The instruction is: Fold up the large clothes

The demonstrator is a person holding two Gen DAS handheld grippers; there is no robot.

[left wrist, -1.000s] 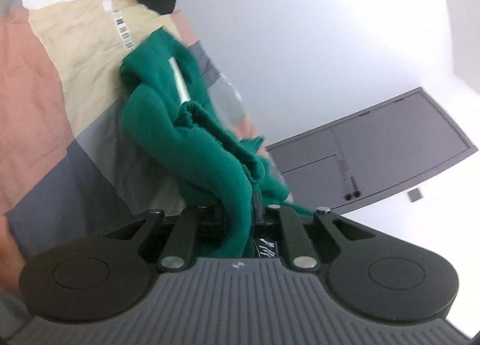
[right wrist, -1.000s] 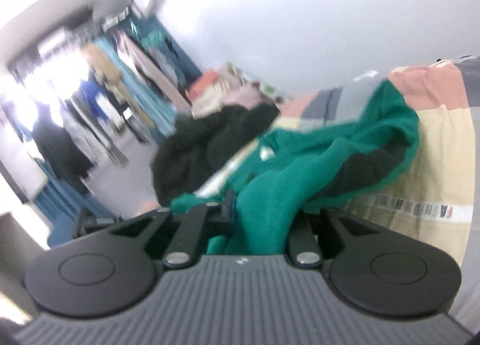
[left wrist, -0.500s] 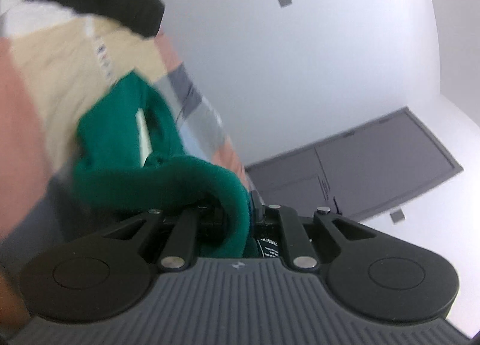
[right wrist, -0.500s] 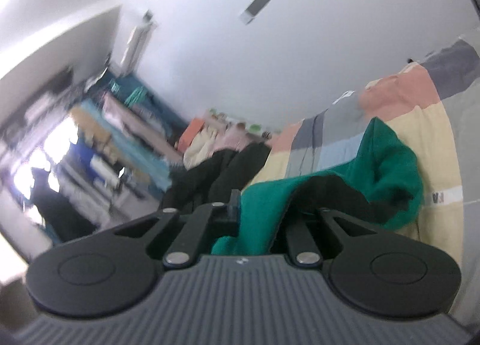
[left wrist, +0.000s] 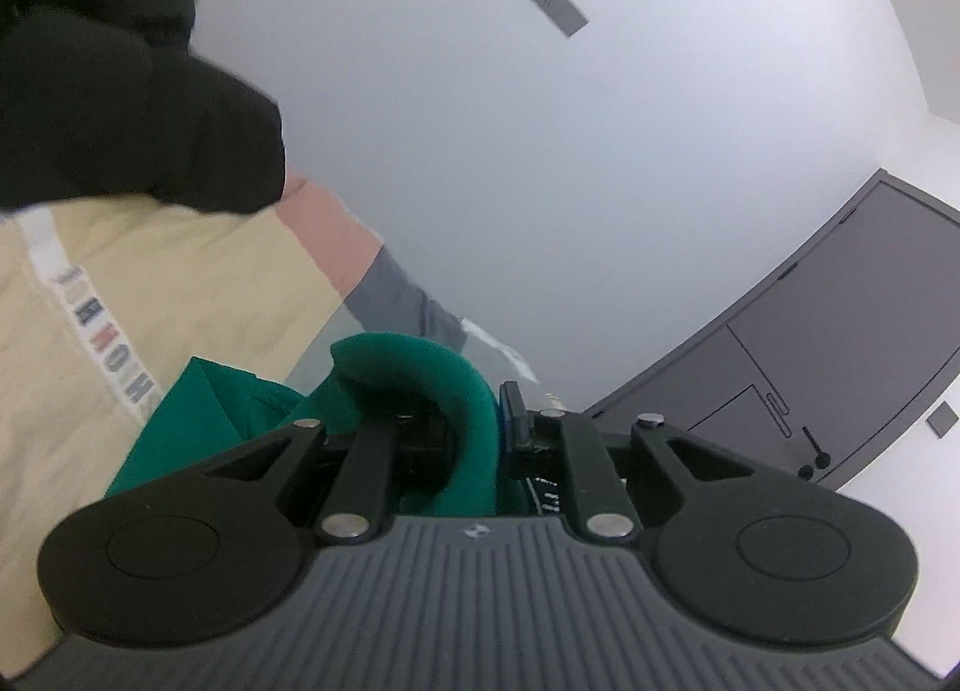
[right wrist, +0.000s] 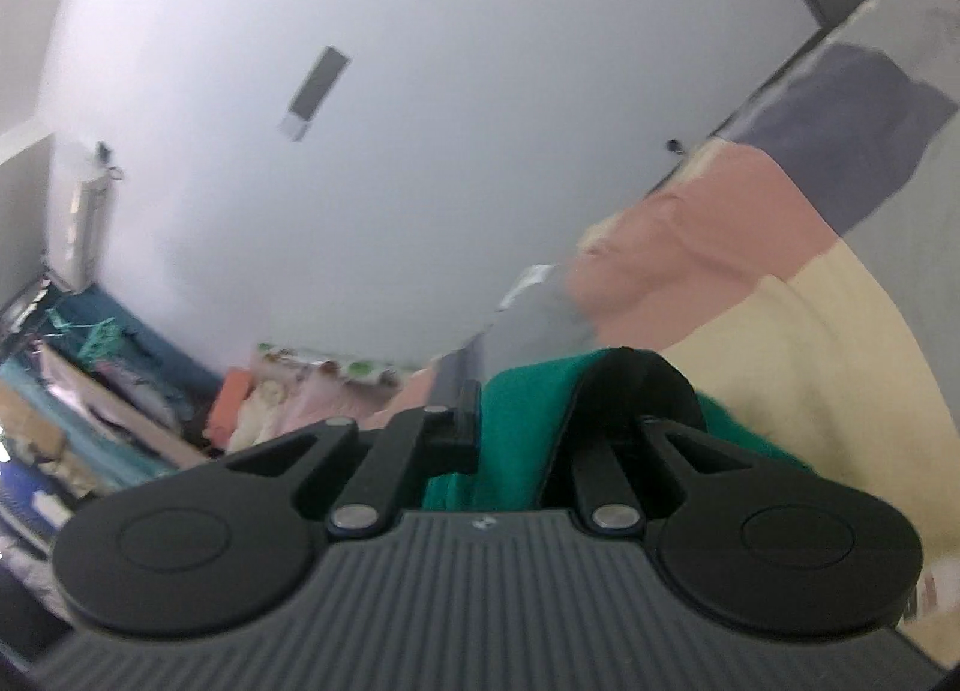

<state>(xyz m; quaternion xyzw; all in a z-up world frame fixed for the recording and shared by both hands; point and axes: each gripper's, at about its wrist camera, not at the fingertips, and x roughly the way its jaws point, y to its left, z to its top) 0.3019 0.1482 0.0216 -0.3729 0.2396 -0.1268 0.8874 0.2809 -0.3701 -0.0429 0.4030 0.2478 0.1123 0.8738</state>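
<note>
Carrying the green garment (left wrist: 462, 385) across the bed is the step in hand, as I judge it, and doing it well means keeping both pinches at an even height so the held edge lands straight and does not bunch. It hangs over the near part of the patchwork bedspread (left wrist: 198, 283), bunched between the 2 grippers. Left gripper (left wrist: 474, 439): its jaws are opening slightly, yet green cloth is pressed between them. Right gripper (right wrist: 516, 439) is clamped narrow on a fold that shows a black lining (right wrist: 636, 385). A black garment (left wrist: 120, 90) lies at the far left of the bedspread, near enough to catch the fold. Beyond the bed stands a plain white wall (left wrist: 540, 150); a grey door (left wrist: 840, 331) lies far right, and a cluttered heap of clothes and fabrics (right wrist: 120, 409) sits far left in the right wrist view, blurred.
</note>
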